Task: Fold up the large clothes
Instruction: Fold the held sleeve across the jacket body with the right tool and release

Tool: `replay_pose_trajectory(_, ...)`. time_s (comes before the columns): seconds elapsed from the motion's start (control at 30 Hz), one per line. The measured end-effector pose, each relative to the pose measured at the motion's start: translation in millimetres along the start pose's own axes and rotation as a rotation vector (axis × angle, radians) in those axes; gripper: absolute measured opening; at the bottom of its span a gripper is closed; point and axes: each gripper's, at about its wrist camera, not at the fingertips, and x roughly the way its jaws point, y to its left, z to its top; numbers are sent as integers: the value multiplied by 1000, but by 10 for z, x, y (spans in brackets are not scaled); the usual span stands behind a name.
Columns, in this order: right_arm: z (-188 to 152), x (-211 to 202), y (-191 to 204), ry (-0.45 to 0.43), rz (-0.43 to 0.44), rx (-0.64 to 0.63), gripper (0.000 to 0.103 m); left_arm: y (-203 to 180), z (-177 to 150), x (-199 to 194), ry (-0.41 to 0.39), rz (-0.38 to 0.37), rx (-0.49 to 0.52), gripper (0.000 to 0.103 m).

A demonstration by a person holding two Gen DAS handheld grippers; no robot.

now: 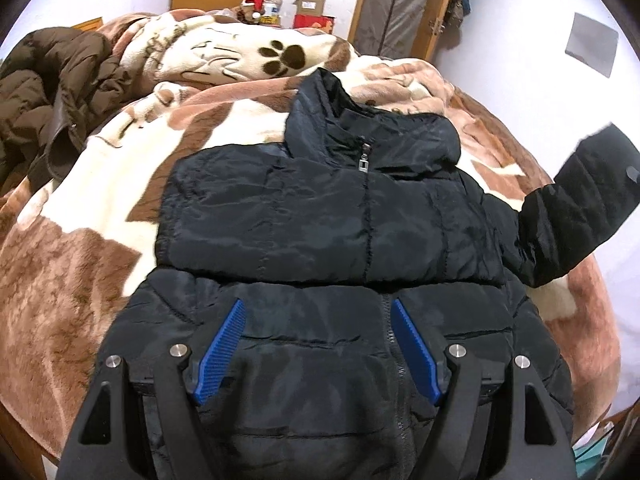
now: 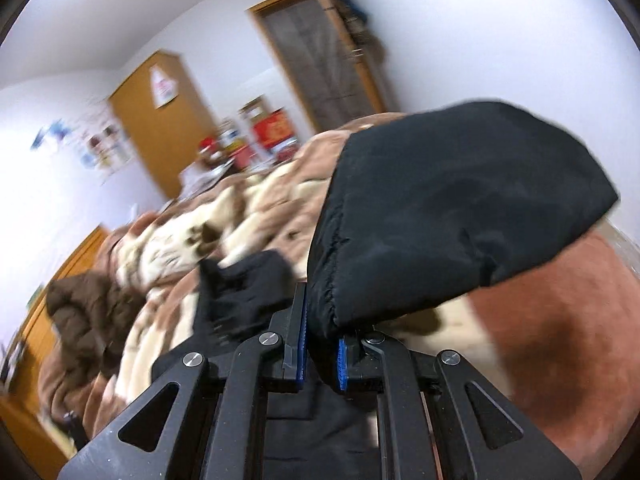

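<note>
My right gripper (image 2: 320, 354) is clamped on the cuff of the jacket sleeve (image 2: 460, 200), which extends ahead and to the right of the fingers. My left gripper (image 1: 320, 344) hangs spread and empty over the black puffer jacket (image 1: 320, 220); its collar lies farthest ahead.

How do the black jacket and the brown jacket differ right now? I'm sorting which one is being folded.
The black jacket lies spread flat on the blanket, zipped, one sleeve lifted by the right gripper; the brown jacket sits crumpled in a heap at the bed's far side, untouched. The open left gripper hovers over the black one only. Both look like puffy quilted winter coats.
</note>
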Motion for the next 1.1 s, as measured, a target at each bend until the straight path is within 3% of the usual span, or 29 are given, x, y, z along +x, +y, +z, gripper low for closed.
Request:
replay_pose_trajectory(0.27,-519,941,814,203,75,-140,12,425,-64,13,3,23,-78,77)
replay_pose_trajectory(0.47,-1034,1626,1078,369,71,-211,15,683,-120,68,13,38,-122,77)
replay_pose_trajectory(0.57,-1218,1862,1148,432,100,-236,23,748,-136,108,21,39,-133,77)
replay_pose_trajectory(0.63,-1314,1946,1179,462,114,-245,37,766,-137,135,29,38,-136,77)
replay_pose_trajectory(0.7,-1365,1955,1183,471,141,-242,47,770,-123,141,29,34,-135,77)
replay_pose_trajectory(0.87,-1316,1815,1255,443,183,-238,49,687,-4,101,6,11,-114,77)
replay_pose_trajectory(1.0,-1088,1515,1210,357,228,-223,50,537,163,91,-14,-17,-93,77)
replay_pose_trajectory(1.1,-959,1337,1057,299,216,-216,50,386,294,97,-32,-46,-73,77)
